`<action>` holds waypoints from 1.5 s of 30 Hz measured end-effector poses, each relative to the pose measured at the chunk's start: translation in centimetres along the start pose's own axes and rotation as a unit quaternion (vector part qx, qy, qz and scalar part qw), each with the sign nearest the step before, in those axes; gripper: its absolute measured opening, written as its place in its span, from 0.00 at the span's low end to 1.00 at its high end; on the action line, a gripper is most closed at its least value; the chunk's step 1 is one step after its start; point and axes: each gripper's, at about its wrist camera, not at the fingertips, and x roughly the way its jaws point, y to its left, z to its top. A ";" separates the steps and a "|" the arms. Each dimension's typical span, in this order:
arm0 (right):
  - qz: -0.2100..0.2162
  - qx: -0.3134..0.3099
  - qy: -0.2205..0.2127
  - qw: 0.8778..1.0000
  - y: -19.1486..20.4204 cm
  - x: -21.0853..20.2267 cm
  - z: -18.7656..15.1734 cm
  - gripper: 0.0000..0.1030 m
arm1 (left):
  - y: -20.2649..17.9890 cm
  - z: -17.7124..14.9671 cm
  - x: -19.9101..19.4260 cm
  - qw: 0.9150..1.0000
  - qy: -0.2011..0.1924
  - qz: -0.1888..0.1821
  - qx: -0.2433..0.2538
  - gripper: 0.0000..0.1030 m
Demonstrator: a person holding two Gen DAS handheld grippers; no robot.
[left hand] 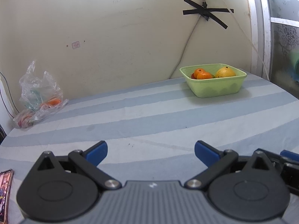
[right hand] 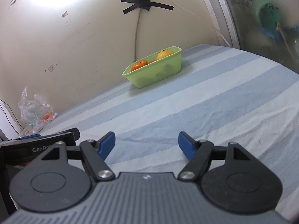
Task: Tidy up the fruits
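A light green bowl (left hand: 216,87) (right hand: 158,72) stands on the striped cloth at the back right, near the wall. It holds oranges (left hand: 202,74) (right hand: 139,65) and a yellow fruit (left hand: 225,72) (right hand: 164,54). A clear plastic bag (left hand: 39,95) (right hand: 34,112) lies at the far left by the wall with an orange fruit (left hand: 53,102) (right hand: 46,116) inside. My left gripper (left hand: 151,150) is open and empty, low over the cloth near the front. My right gripper (right hand: 146,142) is also open and empty, close beside the left one.
The blue-and-white striped cloth (left hand: 149,115) covers the whole surface. A phone (left hand: 5,192) lies at the front left edge. Cables (left hand: 186,44) hang down the wall behind the bowl. A window frame (left hand: 261,28) stands at the right.
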 end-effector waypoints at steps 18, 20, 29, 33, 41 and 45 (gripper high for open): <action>0.000 0.000 0.000 1.000 0.0 0.0 0.0 0.74 | -0.1 -0.2 -0.1 1.000 0.007 -0.010 0.004 1.00; 0.000 0.000 0.000 1.000 0.0 0.0 0.0 0.74 | -0.1 -0.2 -0.1 1.000 0.008 -0.011 0.005 1.00; 0.000 0.001 -0.001 1.000 0.0 -0.1 0.0 0.74 | -0.1 -0.3 0.0 1.000 0.011 -0.014 0.006 1.00; 0.000 0.001 -0.001 1.000 -0.1 -0.1 0.0 0.75 | -0.2 -0.3 0.0 1.000 0.012 -0.015 0.009 1.00; 0.000 0.000 -0.001 1.000 -0.1 -0.1 0.1 0.75 | -0.3 -0.4 0.0 1.000 0.011 -0.019 0.015 1.00; 0.001 0.000 -0.001 1.000 -0.1 -0.1 0.1 0.75 | -0.3 -0.4 -0.1 1.000 0.012 -0.021 0.017 1.00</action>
